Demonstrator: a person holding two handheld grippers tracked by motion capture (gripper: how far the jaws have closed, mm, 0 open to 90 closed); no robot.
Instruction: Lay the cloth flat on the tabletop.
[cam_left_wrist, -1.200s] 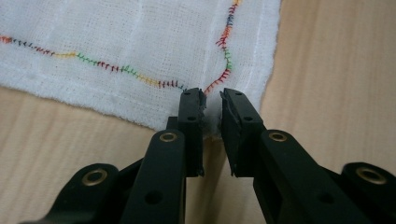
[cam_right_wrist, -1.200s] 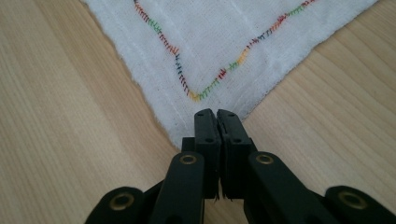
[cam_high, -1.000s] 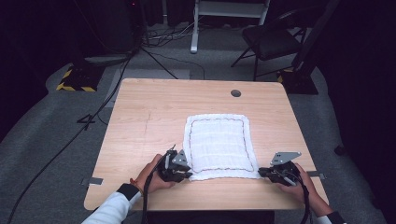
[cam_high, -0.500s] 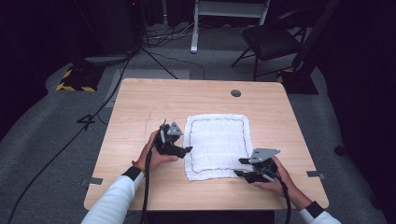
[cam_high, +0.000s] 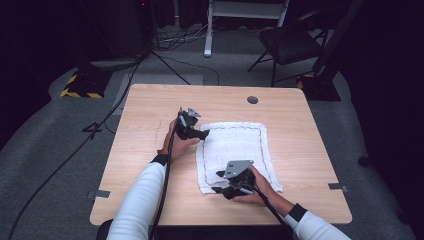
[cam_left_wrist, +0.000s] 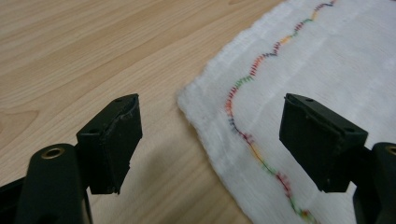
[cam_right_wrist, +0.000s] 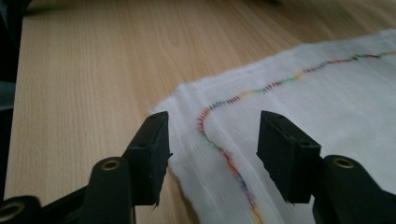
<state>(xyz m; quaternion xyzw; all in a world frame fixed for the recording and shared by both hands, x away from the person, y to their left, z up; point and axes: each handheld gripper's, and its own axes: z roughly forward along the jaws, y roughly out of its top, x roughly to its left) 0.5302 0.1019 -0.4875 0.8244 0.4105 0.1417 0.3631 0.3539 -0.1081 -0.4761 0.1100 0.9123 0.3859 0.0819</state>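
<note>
The white cloth (cam_high: 235, 152) with a wavy colored stitch line lies flat on the wooden counter (cam_high: 150, 110), near the middle and a bit toward the person. It looks folded in half, and its long side runs from the person toward the far edge.

The left hand-held gripper (cam_high: 205, 134) is at the far left corner, its jaws just opened wide with nothing between them. The right hand-held gripper (cam_high: 216, 181) is at the near left corner, jaws also just spread, with the cloth lying loose below them.

To fold again neatly, I think each should pinch its corner fully, then both should move together.
</note>
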